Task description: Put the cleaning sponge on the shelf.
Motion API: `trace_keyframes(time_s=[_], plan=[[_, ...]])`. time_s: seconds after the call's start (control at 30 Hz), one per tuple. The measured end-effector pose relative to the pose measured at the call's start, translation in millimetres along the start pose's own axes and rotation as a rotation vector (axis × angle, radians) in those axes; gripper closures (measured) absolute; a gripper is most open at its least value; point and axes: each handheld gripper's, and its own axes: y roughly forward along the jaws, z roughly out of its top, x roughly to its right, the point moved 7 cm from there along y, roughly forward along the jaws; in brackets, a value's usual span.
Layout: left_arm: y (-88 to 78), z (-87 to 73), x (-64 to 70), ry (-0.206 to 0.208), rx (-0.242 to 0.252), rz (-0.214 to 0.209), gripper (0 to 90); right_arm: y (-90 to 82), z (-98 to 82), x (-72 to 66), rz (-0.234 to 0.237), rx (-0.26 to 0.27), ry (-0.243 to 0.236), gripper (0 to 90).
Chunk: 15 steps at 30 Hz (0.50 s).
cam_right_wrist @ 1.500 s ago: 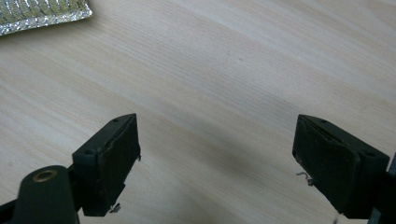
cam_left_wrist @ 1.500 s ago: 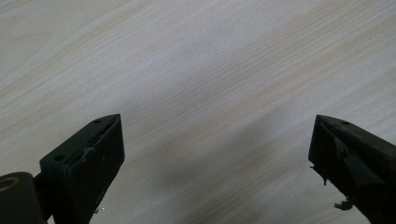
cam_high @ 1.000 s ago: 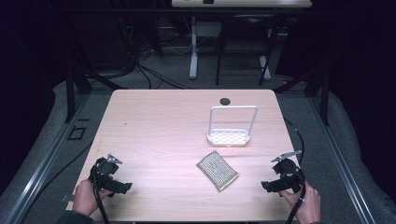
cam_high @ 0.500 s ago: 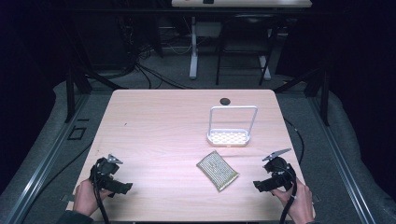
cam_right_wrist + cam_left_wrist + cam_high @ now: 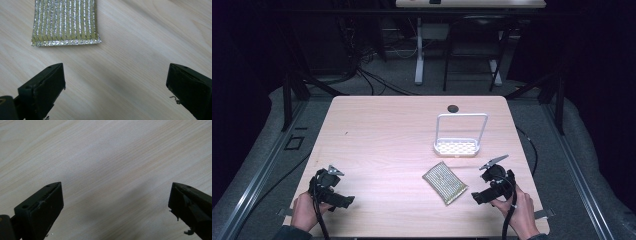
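Lower left of the high view: left gripper (image 5: 343, 201) held in a hand (image 5: 303, 214) at the near edge of the wooden table (image 5: 382, 135), nose pointing toward frame right, cable trailing off the bottom edge. Jaws spread wide in the left gripper view, one at the lower left corner, one at the lower right, bare pale wood grain between them, nothing held. Centre, slightly right and low in the high view: flat scouring pad (image 5: 445, 182), yellow-green with silvery stripes, lying askew on the tabletop, one corner toward the bottom of frame. Above it, toward frame top and a little right: white wire-framed rack (image 5: 457, 147), upright handle loop over a perforated base, near the pad but apart from it. Farther up, near the far table edge: small dark round object (image 5: 453, 108). Lower right: right gripper (image 5: 476, 197) in a hand (image 5: 518, 216), nose aimed left at the pad, just beside its right corner, not touching. Right gripper jaws just been opening, now standing wide, nothing between them. In the right gripper view, pad (image 5: 65, 22) at upper left of frame, its glittery hem just beyond the left jaw tip, bare wood ahead of the right jaw.
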Motion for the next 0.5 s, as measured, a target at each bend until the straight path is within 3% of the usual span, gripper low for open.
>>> trace_keyframes(time_s=[0.5], plan=[[0.3, 0.2, 0.4, 0.001, 0.001, -0.004, 0.0, 12.3, 29.3, -24.5, 0.033, -0.018, -0.054, 0.0]])
